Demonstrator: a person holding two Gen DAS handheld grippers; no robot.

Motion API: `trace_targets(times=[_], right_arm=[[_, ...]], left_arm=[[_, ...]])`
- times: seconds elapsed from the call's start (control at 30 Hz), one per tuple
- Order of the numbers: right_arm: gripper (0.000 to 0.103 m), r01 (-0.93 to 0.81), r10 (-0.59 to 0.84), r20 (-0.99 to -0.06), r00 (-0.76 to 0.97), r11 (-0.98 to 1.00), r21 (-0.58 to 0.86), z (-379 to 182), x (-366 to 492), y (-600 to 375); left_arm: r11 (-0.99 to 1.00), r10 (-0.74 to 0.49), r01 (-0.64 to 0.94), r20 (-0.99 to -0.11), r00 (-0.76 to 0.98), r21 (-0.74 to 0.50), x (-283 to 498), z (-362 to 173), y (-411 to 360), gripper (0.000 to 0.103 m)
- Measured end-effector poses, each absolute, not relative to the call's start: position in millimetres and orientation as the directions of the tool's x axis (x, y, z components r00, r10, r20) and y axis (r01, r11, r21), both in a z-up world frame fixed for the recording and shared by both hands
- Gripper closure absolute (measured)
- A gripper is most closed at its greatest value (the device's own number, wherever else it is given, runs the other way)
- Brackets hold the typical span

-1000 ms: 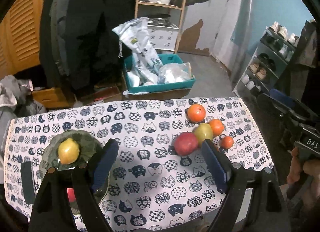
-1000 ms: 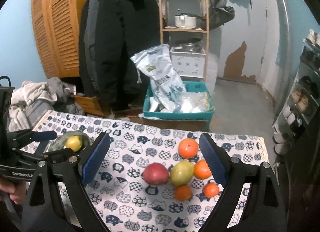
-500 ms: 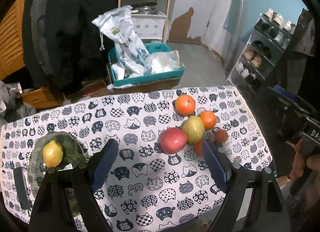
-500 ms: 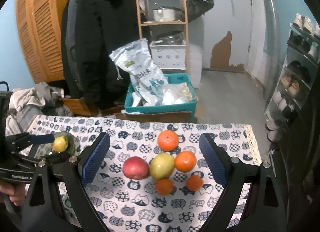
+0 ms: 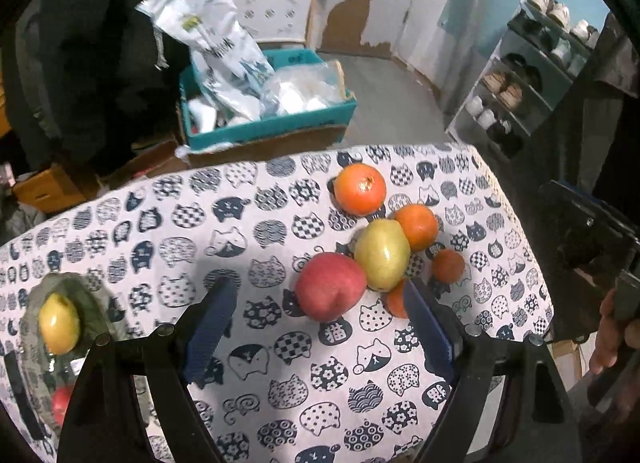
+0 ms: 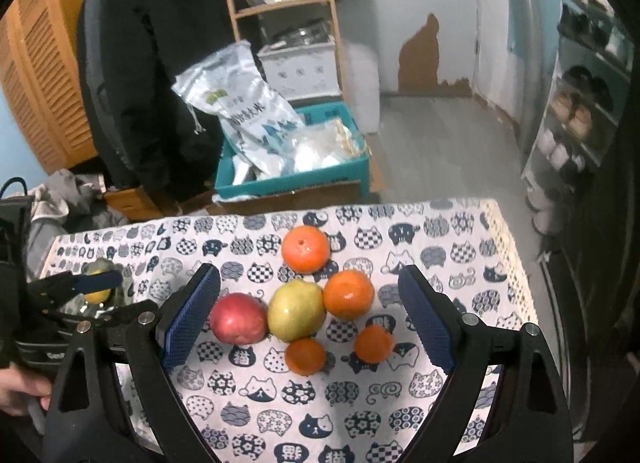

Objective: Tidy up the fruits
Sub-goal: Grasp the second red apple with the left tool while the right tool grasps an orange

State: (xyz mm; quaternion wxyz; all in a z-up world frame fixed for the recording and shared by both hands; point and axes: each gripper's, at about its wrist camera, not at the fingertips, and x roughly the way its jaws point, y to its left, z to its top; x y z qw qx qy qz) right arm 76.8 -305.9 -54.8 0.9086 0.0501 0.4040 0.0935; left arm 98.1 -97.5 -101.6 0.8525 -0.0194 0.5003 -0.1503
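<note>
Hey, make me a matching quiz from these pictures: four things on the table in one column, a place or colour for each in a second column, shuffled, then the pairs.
Things
1. apple
2. pear
3. lemon
4. biggest orange

Descriptions
A. on the green plate at the cloth's left end
B. red, leftmost of the fruit cluster
C. farthest of the cluster from the cameras
D. yellow-green, in the middle of the cluster, touching the apple

Pairs: 1-B, 2-D, 3-A, 4-C
</note>
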Motion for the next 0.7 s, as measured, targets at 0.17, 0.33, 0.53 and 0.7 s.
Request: trace_targets(times=[0.17,0.33,0.53,0.7], right_arm=[[0.014,-0.097,0.184,-0.762,0.621,0.983,0.158,-77,89,-313],[0.014,-0.059,0.166,-0.799,0.578,0.985,0.162,-101,101,-321],[0.014,-0.037,0.157,-0.824,0.544,0.986,0.163,-119,111,-328],[0.014,-0.023,0.156,-0.836,0.527,0.985,0.169,-128,118,-333]], left_arm=[[0.948,-0.281,0.256,-0.873,0.399,-0.188,111,-128,-112,0.017],[0.950,-0.269,0.252,-0.899,0.347,-0.187,124,-154,-120,0.017],[0.951,-0.249,0.257,-0.920,0.303,-0.173,135,-180,-130,0.017],[0.952,-0.236,0.256,-0.933,0.272,-0.166,140,-198,-134,0.017]])
